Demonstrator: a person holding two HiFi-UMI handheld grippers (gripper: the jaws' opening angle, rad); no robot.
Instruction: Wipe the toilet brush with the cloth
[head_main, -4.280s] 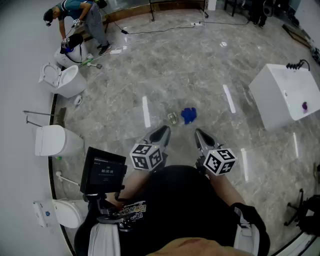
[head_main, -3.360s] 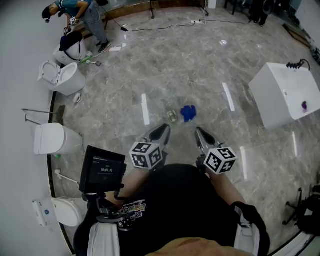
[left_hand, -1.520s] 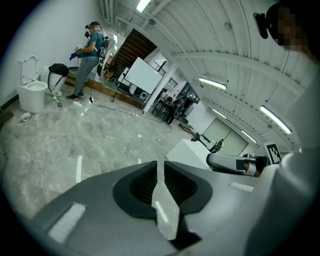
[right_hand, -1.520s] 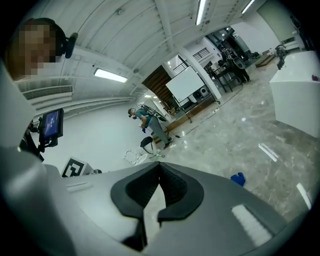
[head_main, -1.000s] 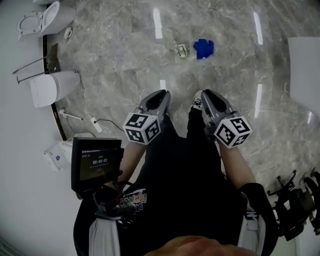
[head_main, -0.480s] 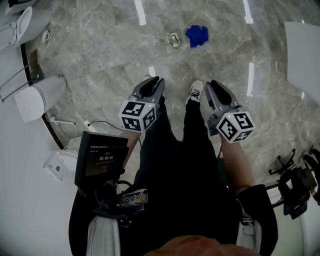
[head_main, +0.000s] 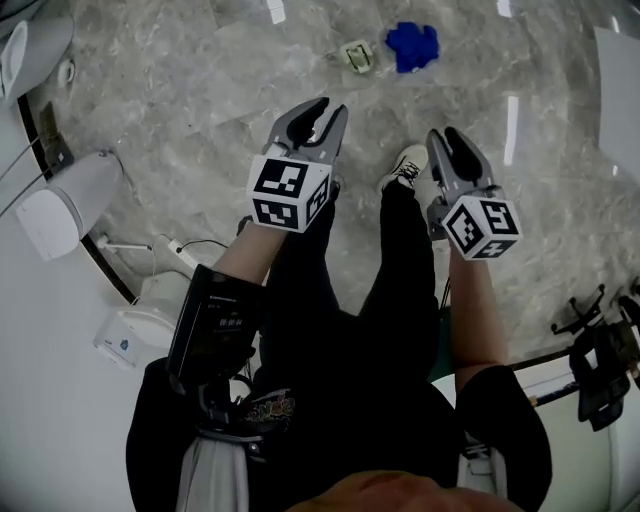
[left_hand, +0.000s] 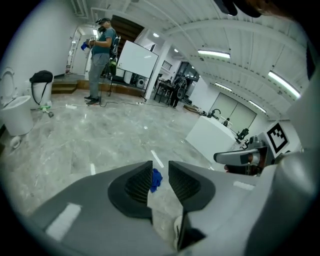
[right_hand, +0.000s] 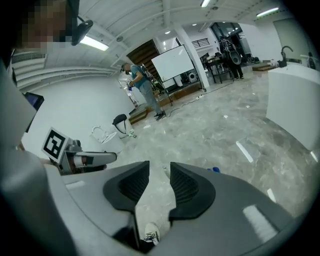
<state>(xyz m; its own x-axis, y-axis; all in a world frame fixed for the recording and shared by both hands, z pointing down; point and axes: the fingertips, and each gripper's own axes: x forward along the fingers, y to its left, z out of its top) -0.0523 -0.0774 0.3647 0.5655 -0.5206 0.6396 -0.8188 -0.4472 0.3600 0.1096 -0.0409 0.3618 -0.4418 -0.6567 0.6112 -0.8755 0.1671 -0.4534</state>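
The wiping itself is not yet beginning; judging from how things lie, the step in hand is the approach to the things on the floor (head_main: 180, 120). The person is holding both tools out in front, above the legs, and both are pointing forward and downward.

The left hand-held gripper (head_main: 322, 112) is showing its jaws spread. They have just been opening, and nothing is standing between them (only the far cloth is showing through the gap in the left gripper view). The right hand-held gripper (head_main: 452, 140) is spread too, its jaws also just opening. In its own view only the bare floor and the person's white shoe (head_main: 405, 168) are lying behind the gap. So both are empty.

The blue cloth (head_main: 413, 45) is lying crumpled on the open floor ahead of the person, well apart from the wall edge where the toilet (head_main: 60, 205) is standing. Just beside it, on the side toward that wall edge, a small pale object (head_main: 358, 56) is lying. It is probably the toilet brush, but it is too small to tell.

The next move is probably calling for one tool to reach the cloth and the other to reach the pale object, each with jaws apart, and to close only when the thing is sitting between the pads.
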